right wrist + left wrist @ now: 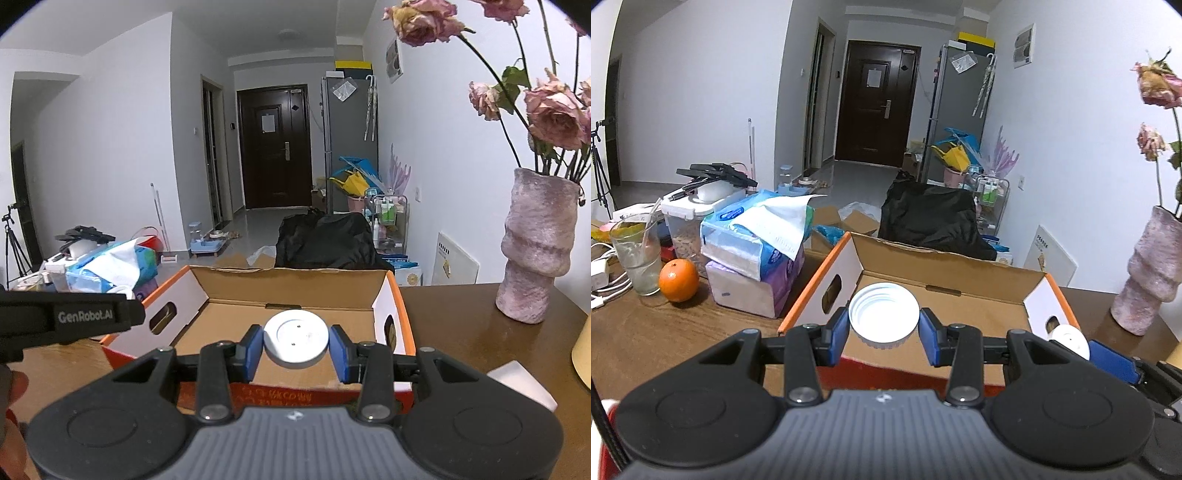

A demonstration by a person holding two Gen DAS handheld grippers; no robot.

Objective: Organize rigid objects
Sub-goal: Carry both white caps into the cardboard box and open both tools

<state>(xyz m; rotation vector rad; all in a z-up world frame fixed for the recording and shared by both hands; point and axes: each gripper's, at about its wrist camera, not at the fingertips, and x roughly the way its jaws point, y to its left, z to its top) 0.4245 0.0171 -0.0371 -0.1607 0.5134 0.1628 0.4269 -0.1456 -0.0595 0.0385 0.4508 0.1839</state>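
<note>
From the left wrist camera, I see my left gripper (883, 332) pinching a white lid (884, 314) between its blue fingers (839, 330). The lid's hollow side with the screw rings faces me. It hangs over the open cardboard box (945, 284), just past the near wall. The box floor is straight below and ahead of the fingers, so I think the drop is short. To the right of the fingers I can see my other gripper with its white disc (1069, 339). I can read no words here.

From the right wrist camera, my right gripper (296, 347) pinches a flat white disc (296, 338) with two tiny holes, lying flat between the fingers. It is also over the box (295, 280), near the front wall. Both hands look equally close to the box. My left gripper's arm (66, 317), off to the left, reads "GenRobot.AI". The box's red front (295, 397) has print I cannot read.
</note>
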